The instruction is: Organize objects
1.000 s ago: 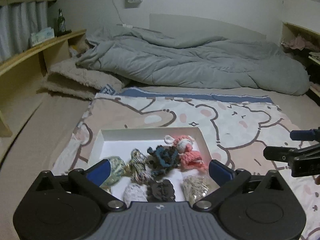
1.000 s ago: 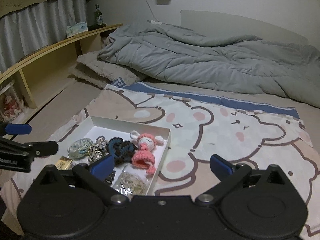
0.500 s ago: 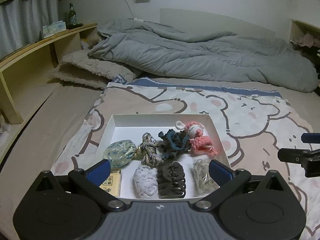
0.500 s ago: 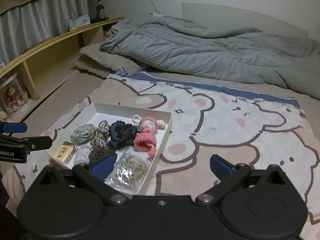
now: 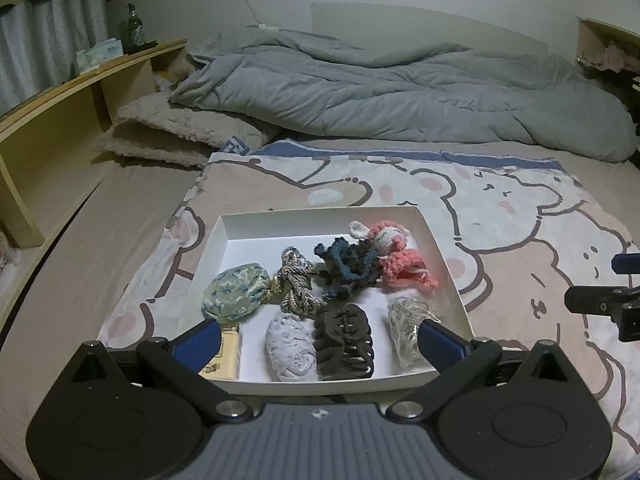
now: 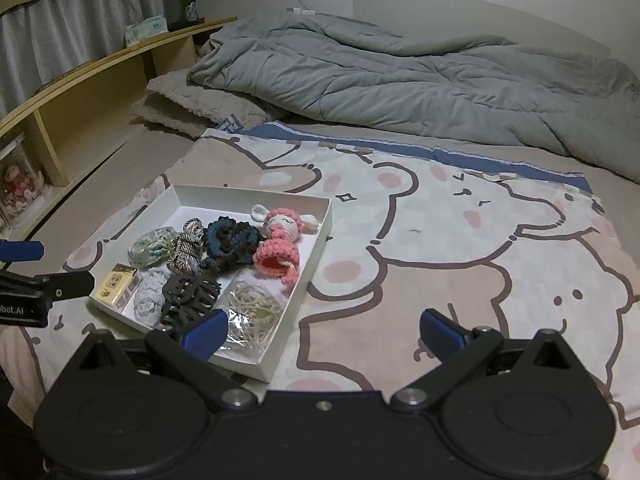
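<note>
A shallow white box [image 5: 436, 246] [image 6: 316, 240] lies on the bear-print cloth on the bed. It holds a pink crochet doll [image 5: 400, 258] [image 6: 280, 240], a dark blue scrunchie [image 5: 348, 264] [image 6: 230, 242], a striped scrunchie [image 5: 296, 280], a floral pouch [image 5: 234, 290], a pale scrunchie [image 5: 290, 346], a dark claw clip [image 5: 344, 340] [image 6: 188, 294], a bag of rubber bands [image 6: 252, 316] and a small yellow box [image 6: 120, 284]. My left gripper [image 5: 320, 340] hangs open above the box's near edge. My right gripper [image 6: 324, 330] stands open over the cloth, right of the box.
A rumpled grey duvet [image 5: 380, 88] covers the far half of the bed, with a fluffy beige pillow [image 5: 176, 132] at its left. A wooden shelf [image 5: 72, 92] with a green bottle [image 5: 134, 28] and a tissue pack runs along the left side.
Both grippers have drawn back and risen, so the whole box now shows in each view. The objects in the box have not moved.
</note>
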### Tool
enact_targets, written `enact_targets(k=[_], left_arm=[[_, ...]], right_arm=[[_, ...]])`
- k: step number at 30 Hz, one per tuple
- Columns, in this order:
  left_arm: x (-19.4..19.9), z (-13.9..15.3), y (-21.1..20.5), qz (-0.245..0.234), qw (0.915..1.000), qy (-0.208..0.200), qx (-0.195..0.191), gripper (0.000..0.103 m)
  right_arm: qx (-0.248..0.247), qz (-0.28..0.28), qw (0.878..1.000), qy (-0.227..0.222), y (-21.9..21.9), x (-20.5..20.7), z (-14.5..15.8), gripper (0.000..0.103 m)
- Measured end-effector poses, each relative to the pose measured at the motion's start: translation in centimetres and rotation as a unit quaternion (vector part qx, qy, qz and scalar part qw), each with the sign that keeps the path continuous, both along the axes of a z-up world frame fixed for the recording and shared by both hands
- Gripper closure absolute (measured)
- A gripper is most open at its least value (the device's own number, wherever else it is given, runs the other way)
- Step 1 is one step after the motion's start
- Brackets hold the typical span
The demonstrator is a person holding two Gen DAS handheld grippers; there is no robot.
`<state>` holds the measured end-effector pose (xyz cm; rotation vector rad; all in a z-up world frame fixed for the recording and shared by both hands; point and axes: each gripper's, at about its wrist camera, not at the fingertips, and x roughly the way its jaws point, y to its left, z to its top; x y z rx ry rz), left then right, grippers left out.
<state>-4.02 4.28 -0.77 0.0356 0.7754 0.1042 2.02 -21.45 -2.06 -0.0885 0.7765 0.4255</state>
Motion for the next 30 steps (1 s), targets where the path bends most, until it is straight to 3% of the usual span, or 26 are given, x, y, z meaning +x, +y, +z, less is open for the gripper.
enact_targets(k=[30], left_arm=[[0.06, -0.01, -0.06, -0.003, 0.9999, 0.004, -0.014, 0.000]], right_arm=[[-0.003, -0.005, 1.000, 0.005, -0.09, 0.22, 0.09, 0.000]])
